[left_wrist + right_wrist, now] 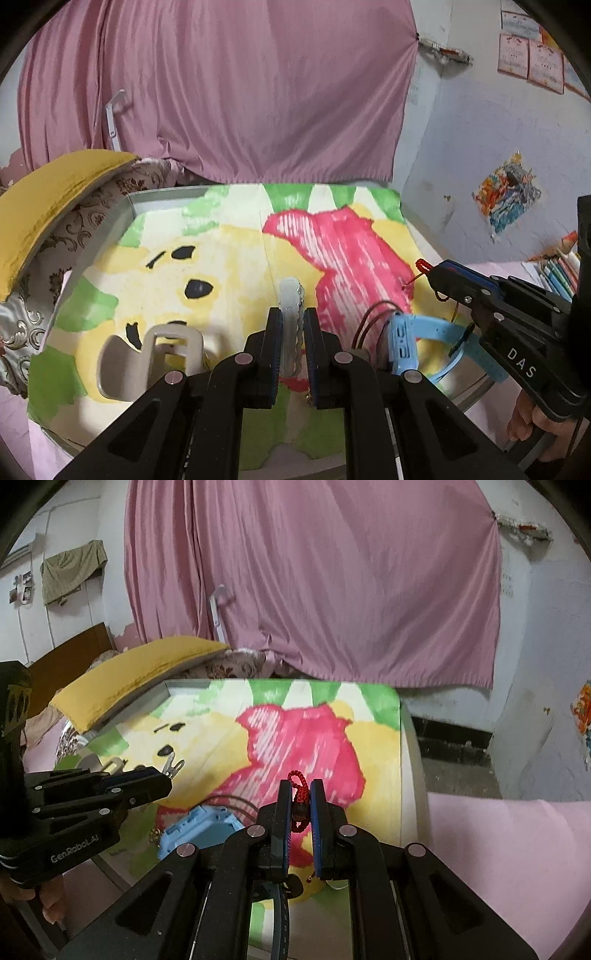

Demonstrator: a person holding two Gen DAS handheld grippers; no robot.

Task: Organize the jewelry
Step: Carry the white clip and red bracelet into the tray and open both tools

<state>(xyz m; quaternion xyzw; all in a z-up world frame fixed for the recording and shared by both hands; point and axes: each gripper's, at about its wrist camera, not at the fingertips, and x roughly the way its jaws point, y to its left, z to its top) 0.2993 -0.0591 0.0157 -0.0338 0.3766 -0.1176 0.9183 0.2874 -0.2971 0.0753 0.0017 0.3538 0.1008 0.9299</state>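
My left gripper (291,317) is shut on a translucent white hair clip (290,299), held just above the cartoon-print cloth (229,251). It also shows in the right wrist view (162,775) with the clip's toothed end (173,767) sticking out. My right gripper (300,797) is shut on a red knotted cord bracelet (298,805) with a dark bead; its red loop shows in the left wrist view (423,265). A blue watch (402,343) lies on the cloth between the grippers; it shows in the right wrist view (199,827).
A beige claw hair clip (162,354) lies on the cloth at left. A yellow cushion (48,206) overhangs the table's far left corner. A pink curtain (314,583) hangs behind. Thin dark cords (369,321) lie by the watch. Books (557,269) stand at right.
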